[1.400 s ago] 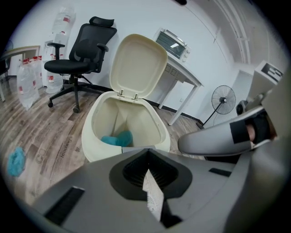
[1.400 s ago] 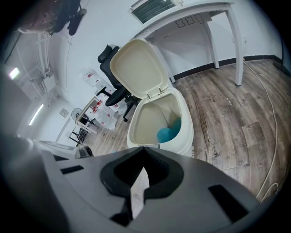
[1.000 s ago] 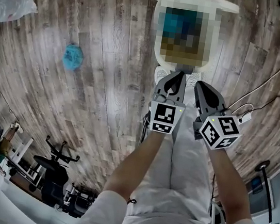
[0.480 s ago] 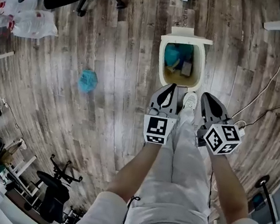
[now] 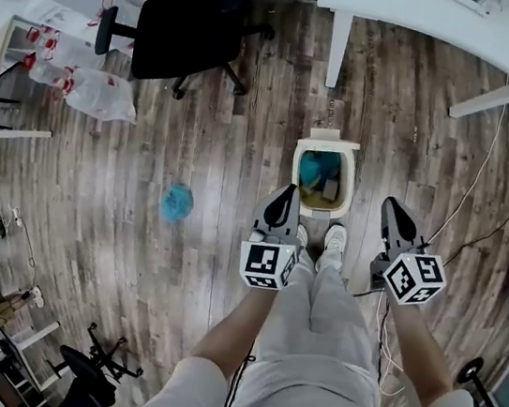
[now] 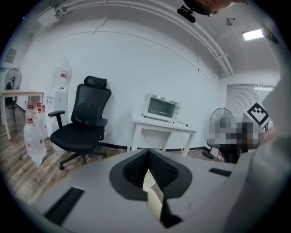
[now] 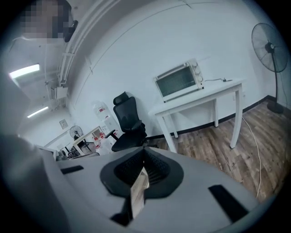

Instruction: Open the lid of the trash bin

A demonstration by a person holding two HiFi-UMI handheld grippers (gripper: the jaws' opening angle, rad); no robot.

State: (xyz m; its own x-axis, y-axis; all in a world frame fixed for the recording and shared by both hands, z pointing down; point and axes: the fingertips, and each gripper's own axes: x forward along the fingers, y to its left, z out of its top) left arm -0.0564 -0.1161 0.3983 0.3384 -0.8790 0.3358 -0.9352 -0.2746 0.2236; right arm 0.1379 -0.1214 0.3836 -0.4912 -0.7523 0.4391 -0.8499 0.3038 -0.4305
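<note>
The cream trash bin (image 5: 296,170) stands on the wood floor just ahead of the person's shoes. Its lid (image 5: 329,144) is tipped back at the far side, so the inside shows: something blue and brown rubbish. My left gripper (image 5: 280,209) hangs shut above the floor, left of and nearer than the bin. My right gripper (image 5: 394,219) is shut too, off to the bin's right. Neither touches the bin. In the gripper views the left gripper (image 6: 148,159) and right gripper (image 7: 143,157) point level into the room, jaws pressed together with nothing between them.
A black office chair (image 5: 192,18) and a white table leg (image 5: 343,26) stand beyond the bin. Plastic bags (image 5: 100,94) lie at left, a blue wad (image 5: 177,202) on the floor. Cables (image 5: 481,180) run at right. A toaster oven (image 7: 178,79) sits on a white table; a fan (image 7: 272,48) stands nearby.
The view has risen well away from the bin, which now looks small and far. Both grippers have lifted back from the bin's rim and moved wider apart.
</note>
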